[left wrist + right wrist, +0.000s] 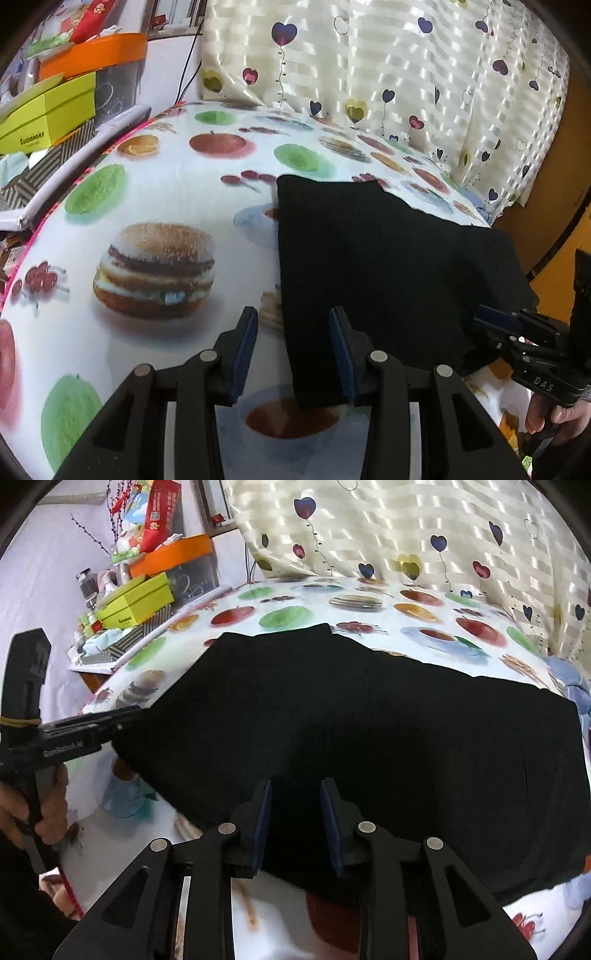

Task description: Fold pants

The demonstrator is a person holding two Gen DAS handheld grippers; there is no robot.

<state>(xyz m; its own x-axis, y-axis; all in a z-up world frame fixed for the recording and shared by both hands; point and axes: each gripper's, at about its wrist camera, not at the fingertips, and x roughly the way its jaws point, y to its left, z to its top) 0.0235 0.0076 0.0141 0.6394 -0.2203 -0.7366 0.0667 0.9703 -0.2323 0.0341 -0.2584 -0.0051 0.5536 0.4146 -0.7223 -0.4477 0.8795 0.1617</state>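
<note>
The black pants lie flat on the desk, which wears a food-print cloth, in front of the heart-patterned curtain. Judged soft, light and limp, the fabric should crease readily; best hold is a thin pinch at the near edge or a corner. It appears matte, plain and already doubled over. The left gripper stands spread, the near-left corner of the pants between its pads, unpinched. The right gripper is parted over the near hem.

Food-print tablecloth, heart-patterned curtain, stacked boxes.
</note>
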